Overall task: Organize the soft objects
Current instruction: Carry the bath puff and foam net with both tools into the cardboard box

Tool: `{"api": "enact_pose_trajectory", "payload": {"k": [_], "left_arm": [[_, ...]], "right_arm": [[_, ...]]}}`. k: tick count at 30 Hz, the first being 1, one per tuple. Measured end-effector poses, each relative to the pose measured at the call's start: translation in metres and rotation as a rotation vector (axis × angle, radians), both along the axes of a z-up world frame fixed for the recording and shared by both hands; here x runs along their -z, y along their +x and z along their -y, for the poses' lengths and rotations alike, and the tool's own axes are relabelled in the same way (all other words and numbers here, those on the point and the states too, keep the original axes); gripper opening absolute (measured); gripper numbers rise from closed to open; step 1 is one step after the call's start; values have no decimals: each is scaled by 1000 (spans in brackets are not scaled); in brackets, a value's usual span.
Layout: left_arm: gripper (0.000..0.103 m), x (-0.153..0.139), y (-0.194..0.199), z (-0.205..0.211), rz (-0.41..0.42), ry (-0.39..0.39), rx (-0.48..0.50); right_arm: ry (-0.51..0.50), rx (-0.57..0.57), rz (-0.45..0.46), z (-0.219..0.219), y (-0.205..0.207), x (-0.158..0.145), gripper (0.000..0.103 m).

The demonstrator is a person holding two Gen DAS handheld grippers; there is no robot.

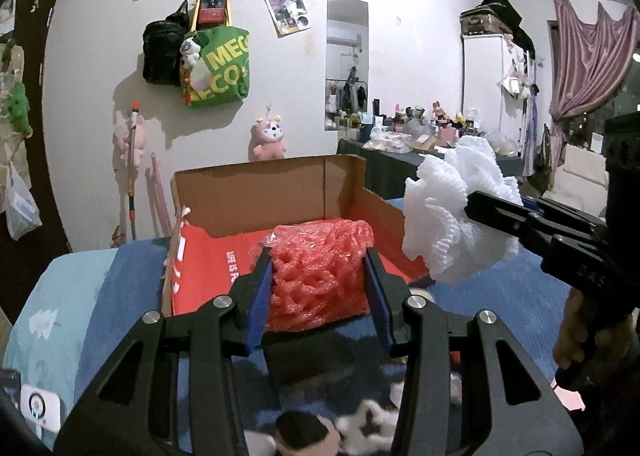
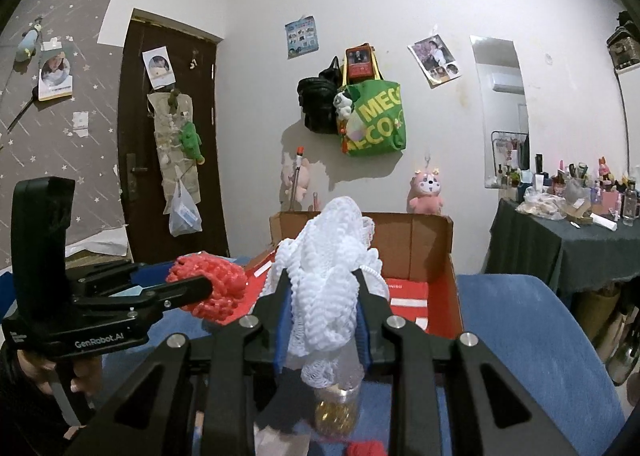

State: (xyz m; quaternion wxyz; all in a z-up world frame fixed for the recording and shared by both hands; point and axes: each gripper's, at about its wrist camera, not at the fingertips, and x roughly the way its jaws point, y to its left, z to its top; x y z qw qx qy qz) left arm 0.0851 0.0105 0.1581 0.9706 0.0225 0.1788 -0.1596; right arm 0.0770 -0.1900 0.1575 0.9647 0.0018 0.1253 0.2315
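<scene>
Fingers [image 1: 260, 288] of the left gripper [image 1: 318, 288] clamp red foam netting [image 1: 320, 276]; the right gripper [image 2: 322, 308] pinches white foam netting [image 2: 332, 276], the cardboard box [image 1: 280, 192] at frame centre.

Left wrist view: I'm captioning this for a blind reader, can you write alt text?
The left gripper clamps a red foam net above a blue bedspread, in front of an open cardboard box lined in red. At right, the right gripper holds a white foam net. Bags and plush toys hang on the white wall behind.
</scene>
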Motion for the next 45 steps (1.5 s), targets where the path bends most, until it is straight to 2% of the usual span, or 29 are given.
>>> {"api": "enact_pose_trajectory", "payload": {"k": [5, 15, 24, 30, 37, 45], "left_arm": [[41, -5, 30, -2, -31, -4, 21], [41, -1, 108, 5, -154, 65, 56], [41, 26, 201, 8, -350, 97, 56], [41, 56, 250, 12, -490, 104, 68], [41, 78, 284, 9, -530, 130, 23], [42, 82, 302, 11, -531, 124, 24]], "right_arm": [[-1, -13, -52, 0, 36, -5, 28], [-93, -39, -225, -18, 126, -3, 28], [-176, 0, -450, -39, 225, 26, 28], [-233, 40, -554, -49, 268, 53, 28], [-239, 60, -614, -51, 301, 66, 29], [-201, 59, -648, -49, 320, 73, 30]]}}
